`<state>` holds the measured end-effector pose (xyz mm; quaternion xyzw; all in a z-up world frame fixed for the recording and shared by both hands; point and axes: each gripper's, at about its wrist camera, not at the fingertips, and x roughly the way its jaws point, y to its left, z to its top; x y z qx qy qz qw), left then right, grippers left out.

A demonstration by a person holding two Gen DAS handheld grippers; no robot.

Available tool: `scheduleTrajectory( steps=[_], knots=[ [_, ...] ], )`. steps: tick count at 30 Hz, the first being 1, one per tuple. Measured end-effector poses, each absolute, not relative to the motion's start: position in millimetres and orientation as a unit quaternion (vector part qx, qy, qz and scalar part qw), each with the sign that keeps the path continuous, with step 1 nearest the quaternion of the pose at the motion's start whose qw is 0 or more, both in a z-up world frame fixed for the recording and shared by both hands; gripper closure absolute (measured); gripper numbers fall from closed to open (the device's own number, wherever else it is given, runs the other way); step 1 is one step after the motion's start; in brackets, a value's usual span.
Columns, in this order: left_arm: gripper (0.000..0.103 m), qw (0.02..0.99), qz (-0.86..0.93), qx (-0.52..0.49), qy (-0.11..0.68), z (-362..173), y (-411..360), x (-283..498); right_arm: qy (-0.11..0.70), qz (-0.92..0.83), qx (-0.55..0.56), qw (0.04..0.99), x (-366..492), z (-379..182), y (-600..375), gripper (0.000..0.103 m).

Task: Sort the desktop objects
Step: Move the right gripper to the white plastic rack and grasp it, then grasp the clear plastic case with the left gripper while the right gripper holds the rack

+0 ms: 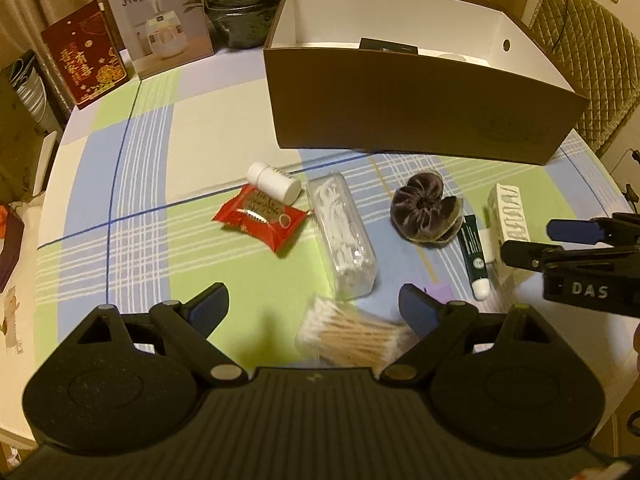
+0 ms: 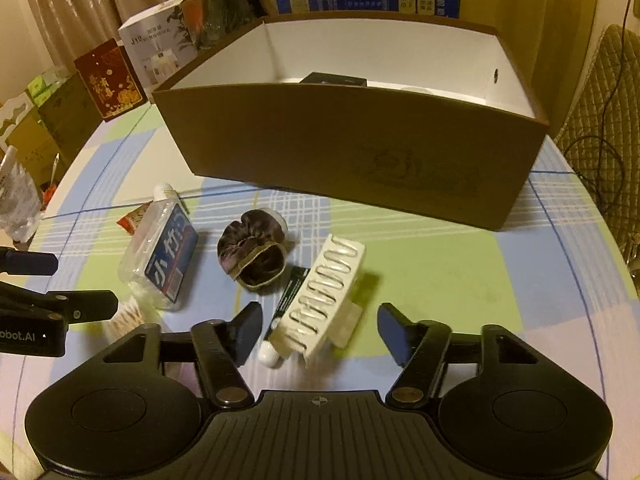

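Note:
My left gripper (image 1: pixel 314 300) is open and hangs over a bundle of wooden cotton swabs (image 1: pixel 352 340), which lies between its fingers with gaps on both sides. My right gripper (image 2: pixel 320 324) is open around a white hair claw (image 2: pixel 324 300); neither pad touches it. A green tube (image 2: pixel 290 296) lies against the claw's left side. Further back lie a dark velvet scrunchie (image 1: pixel 424 212), a clear box of floss picks (image 1: pixel 344 232), a red snack packet (image 1: pixel 260 220) and a small white bottle (image 1: pixel 274 182). The brown cardboard box (image 1: pixel 400 112) stands open behind them.
A black item (image 1: pixel 388 46) lies inside the box. A red carton (image 1: pixel 86 60), a humidifier carton (image 1: pixel 160 20) and a dark glass jar (image 1: pixel 244 12) line the table's back left. A quilted chair back (image 1: pixel 580 60) stands at the right. The checked cloth curves to the table edge.

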<state>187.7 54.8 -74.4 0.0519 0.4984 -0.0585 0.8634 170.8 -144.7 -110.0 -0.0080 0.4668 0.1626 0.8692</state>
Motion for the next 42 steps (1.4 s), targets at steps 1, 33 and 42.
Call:
scheduleTrajectory(
  steps=[1, 33, 42],
  knots=[
    [0.013, 0.863, -0.061, 0.053, 0.498, -76, 54, 191, 0.469, 0.162, -0.011, 0.868, 173, -113, -143, 0.047],
    [0.069, 0.833, -0.112, 0.061, 0.538, -128, 37, 266, 0.494, 0.070, -0.007, 0.867, 206, -126, -201, 0.078],
    [0.075, 0.839, -0.111, 0.076, 0.527, -124, 39, 255, 0.497, 0.084, -0.011, 0.864, 201, -124, -200, 0.078]
  ],
)
